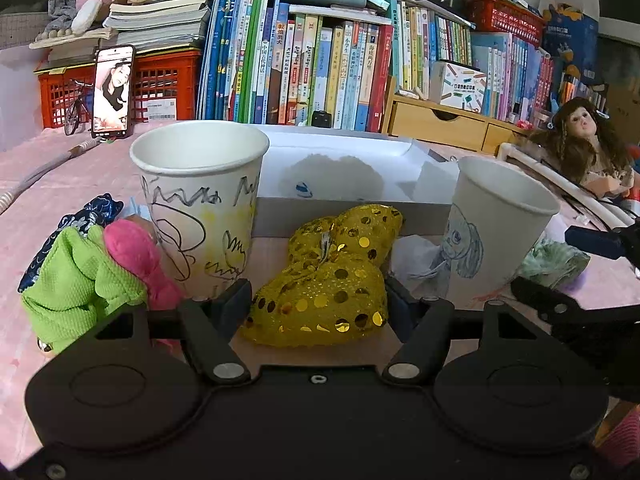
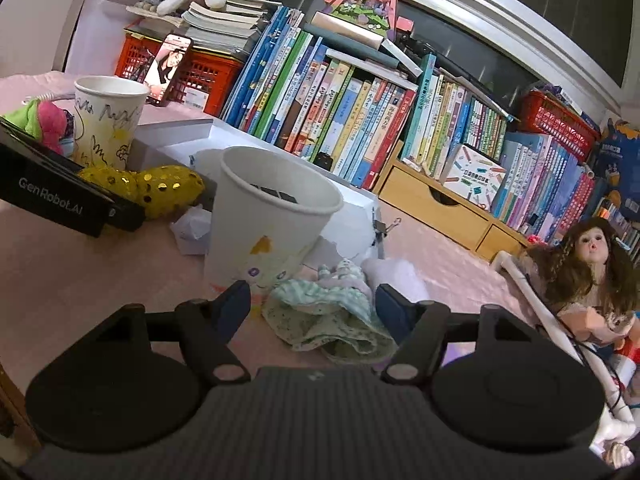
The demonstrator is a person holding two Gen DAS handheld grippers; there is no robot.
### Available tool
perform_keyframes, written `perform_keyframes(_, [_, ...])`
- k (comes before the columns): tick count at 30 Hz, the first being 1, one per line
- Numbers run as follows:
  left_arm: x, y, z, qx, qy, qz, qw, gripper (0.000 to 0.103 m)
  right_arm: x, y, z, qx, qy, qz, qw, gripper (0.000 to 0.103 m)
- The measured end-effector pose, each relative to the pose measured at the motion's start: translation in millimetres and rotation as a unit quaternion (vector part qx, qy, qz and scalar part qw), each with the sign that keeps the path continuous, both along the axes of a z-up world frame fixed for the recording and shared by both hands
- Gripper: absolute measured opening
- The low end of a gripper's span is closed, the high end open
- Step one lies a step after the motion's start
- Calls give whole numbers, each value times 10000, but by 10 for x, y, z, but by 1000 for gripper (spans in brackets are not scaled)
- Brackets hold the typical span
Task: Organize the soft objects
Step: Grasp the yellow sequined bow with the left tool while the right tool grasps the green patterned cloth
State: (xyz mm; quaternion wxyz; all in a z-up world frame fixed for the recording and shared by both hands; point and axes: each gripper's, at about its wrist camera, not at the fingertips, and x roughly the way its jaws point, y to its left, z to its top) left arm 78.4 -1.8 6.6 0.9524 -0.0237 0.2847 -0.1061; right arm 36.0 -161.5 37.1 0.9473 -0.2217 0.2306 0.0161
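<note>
Desk: pink cloth cover, books and a doll [image 2: 592, 272] behind.
Gold pouch [image 1: 324, 280]: sequinned, lying between my left gripper [image 1: 318, 300] fingers, just in front of the box [image 1: 344, 204].
Left gripper: wide, not yet pinching; I'd close on the pouch's near bulge.
Green cloth [image 2: 332, 312]: crumpled between my right gripper [image 2: 314, 304] fingers, touching the right cup [image 2: 268, 224].
Right gripper: wide, empty.
Scribbled cup [image 1: 200, 200]: likely drop target; lift clear of its rim.

Books [image 1: 320, 68], doll [image 2: 588, 264], phone [image 1: 113, 92]
</note>
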Motion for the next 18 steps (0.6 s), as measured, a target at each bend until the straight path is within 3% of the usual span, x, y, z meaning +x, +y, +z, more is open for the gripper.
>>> perform_keyframes(7, [9, -30, -16, 50, 30, 25, 10000, 66, 22, -75, -33, 11, 76, -119, 9999, 79])
perform_keyframes(14, [24, -12, -15, 24, 28, 87, 10000, 58, 169, -86, -137, -56, 274, -261, 9993, 78])
perform_keyframes(16, [22, -13, -10, 23, 25, 90, 10000, 54, 184, -101, -150, -13, 336, -268, 9991, 75])
perform_keyframes(18, [10, -8, 3, 20, -10, 107, 9999, 50, 200, -124, -151, 105, 420, -279, 9987, 64])
